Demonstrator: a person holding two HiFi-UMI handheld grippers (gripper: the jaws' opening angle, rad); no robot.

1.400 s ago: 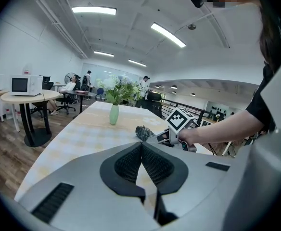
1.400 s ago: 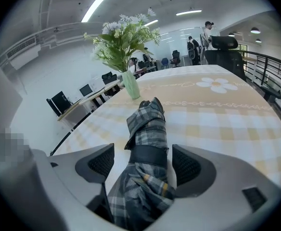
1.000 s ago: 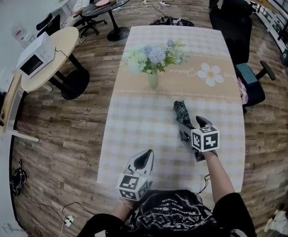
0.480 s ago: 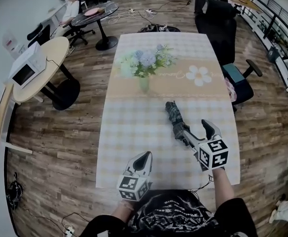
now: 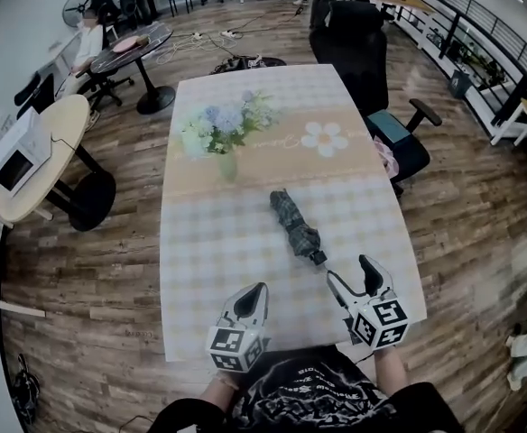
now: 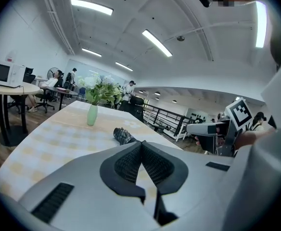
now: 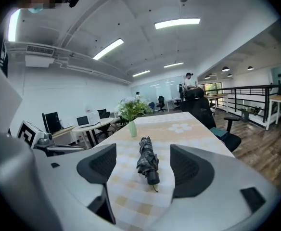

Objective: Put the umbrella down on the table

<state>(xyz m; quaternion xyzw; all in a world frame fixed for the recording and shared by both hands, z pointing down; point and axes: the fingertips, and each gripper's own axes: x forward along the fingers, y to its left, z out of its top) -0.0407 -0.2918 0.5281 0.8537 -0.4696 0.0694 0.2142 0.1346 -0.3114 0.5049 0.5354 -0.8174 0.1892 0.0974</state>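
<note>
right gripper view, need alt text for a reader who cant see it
A folded plaid umbrella lies on the checked table, framed by the open tongs of the right gripper, which does not touch it. A vase of flowers stands on the table behind it.

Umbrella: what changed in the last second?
The right gripper let go of the umbrella and drew back toward the person; its jaws are apart and empty. The umbrella lies on the table, clear of the gripper. The left gripper stayed shut at the near edge; the vase did not move.
</note>
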